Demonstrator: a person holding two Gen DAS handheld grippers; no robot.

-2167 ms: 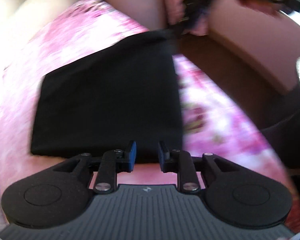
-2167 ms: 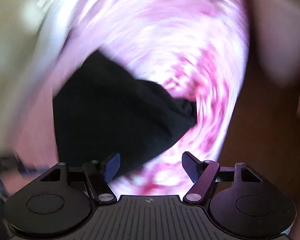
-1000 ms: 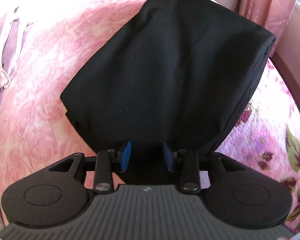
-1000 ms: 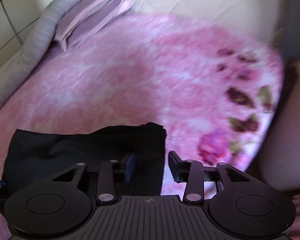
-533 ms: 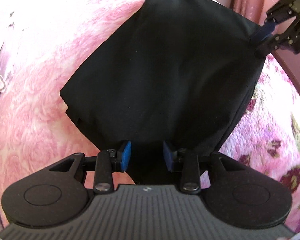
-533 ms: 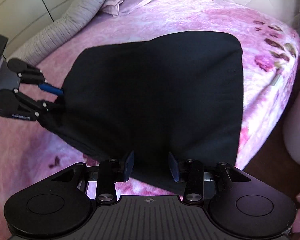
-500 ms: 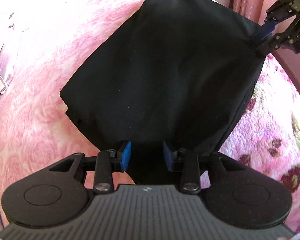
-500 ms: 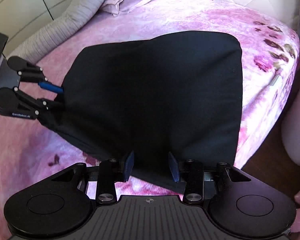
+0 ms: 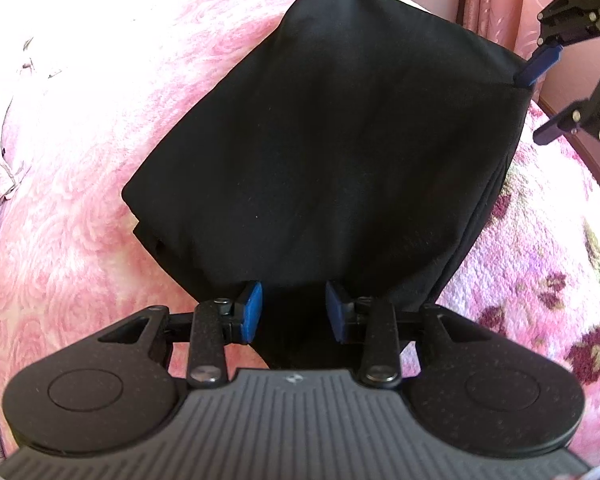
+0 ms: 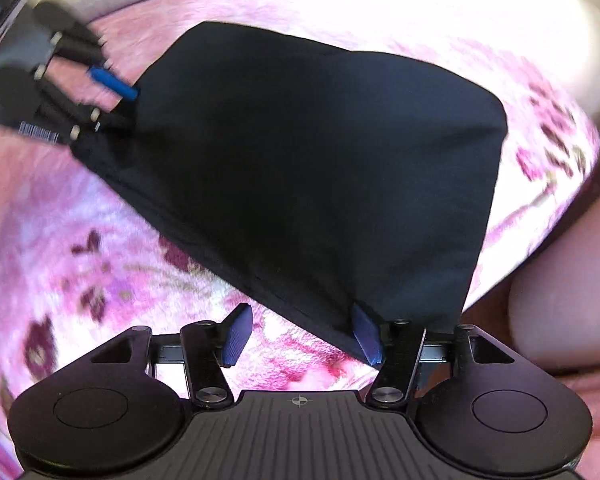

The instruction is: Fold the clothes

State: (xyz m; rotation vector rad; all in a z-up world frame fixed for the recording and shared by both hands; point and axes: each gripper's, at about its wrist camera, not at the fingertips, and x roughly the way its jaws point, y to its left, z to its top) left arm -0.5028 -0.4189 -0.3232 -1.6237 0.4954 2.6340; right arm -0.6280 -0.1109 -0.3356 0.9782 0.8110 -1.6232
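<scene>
A pink floral bed (image 9: 80,128) carries the folded black garment (image 9: 340,140), which lies flat near the bed's edge. The left tongs (image 9: 293,312) pinch one corner of the garment between blue pads. The right tongs (image 10: 300,336) are opening, their pads spread, with the opposite corner lying against one pad only.

Black garment (image 9: 340,140); pink floral bedspread (image 9: 80,120); blue pads (image 9: 252,312) on black tools.
</scene>
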